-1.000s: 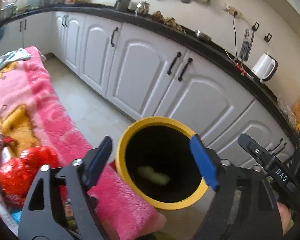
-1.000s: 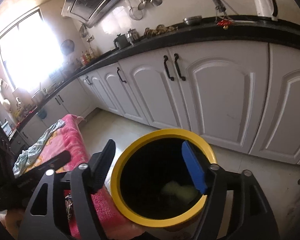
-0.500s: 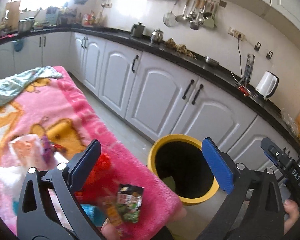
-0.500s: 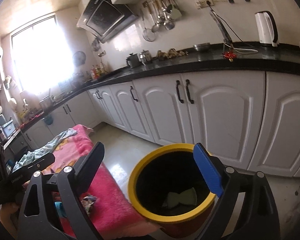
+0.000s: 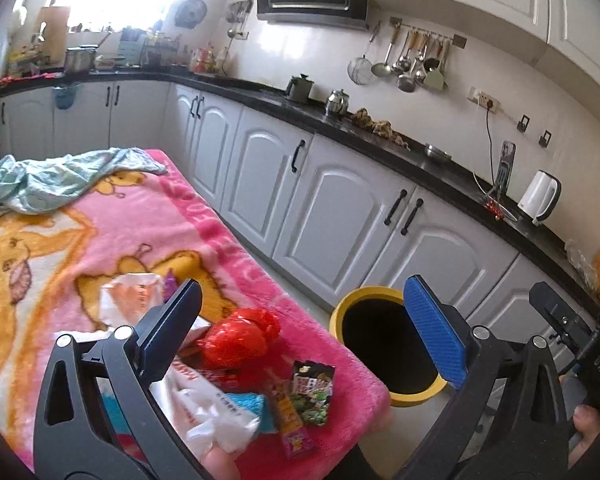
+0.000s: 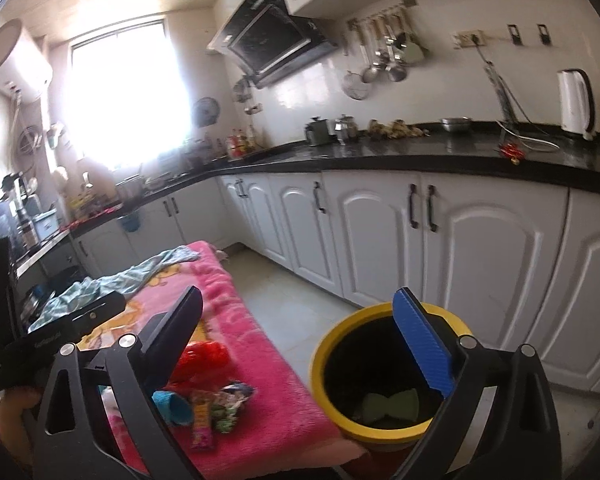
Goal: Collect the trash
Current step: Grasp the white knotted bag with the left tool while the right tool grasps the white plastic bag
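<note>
While both fingers gape, wrappers (image 5: 308, 396) lie between them.

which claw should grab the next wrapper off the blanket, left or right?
Left, probably. The left claw is open right over the wrappers and red bag on the blanket. The right claw, also open, sits nearer the bin.

Walls: white tile (image 5: 324, 52), utensils hung on a rail (image 5: 416, 40).
Cabinets: white doors (image 6: 380, 240) beneath black counter (image 6: 440, 156).
Floor: pale tile (image 6: 300, 304).
Window: glare-washed (image 6: 128, 92).
</note>
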`<act>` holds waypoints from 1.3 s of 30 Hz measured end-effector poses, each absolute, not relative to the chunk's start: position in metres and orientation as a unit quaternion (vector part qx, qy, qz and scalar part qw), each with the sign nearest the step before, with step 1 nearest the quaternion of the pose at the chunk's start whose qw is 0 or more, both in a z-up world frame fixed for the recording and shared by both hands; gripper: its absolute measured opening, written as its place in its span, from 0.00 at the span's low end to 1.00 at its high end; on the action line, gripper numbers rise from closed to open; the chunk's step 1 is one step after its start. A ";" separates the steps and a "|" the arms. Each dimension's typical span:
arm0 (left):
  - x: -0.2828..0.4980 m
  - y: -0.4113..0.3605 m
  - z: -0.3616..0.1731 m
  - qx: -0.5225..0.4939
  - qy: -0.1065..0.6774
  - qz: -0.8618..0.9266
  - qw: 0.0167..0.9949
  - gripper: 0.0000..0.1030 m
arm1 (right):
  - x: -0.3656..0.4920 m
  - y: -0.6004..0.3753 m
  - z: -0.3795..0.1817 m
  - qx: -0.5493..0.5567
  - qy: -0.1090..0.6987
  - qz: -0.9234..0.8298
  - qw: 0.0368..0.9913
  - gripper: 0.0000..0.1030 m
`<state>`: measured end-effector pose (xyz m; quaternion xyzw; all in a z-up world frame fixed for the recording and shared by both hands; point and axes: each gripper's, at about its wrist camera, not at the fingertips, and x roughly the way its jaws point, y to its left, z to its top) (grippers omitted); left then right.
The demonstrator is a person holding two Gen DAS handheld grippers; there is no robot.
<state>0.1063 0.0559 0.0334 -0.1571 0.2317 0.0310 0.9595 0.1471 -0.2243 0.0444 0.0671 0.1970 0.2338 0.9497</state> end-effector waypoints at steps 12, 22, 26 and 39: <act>0.072 0.105 0.039 -0.174 0.216 0.077 0.958 0.90 | 0.113 -0.161 0.049 0.022 0.194 0.312 0.930 0.93; 0.055 0.163 0.033 -0.192 0.222 0.140 0.946 0.90 | 0.092 -0.102 0.030 -0.028 0.224 0.381 0.897 0.93; 0.051 0.183 0.025 -0.209 0.230 0.158 0.937 0.90 | 0.087 -0.079 0.016 -0.046 0.245 0.408 0.878 0.93; 0.063 0.226 -0.042 -0.343 0.311 0.103 0.880 0.87 | 0.096 -0.021 -0.041 -0.092 0.325 0.439 0.833 0.93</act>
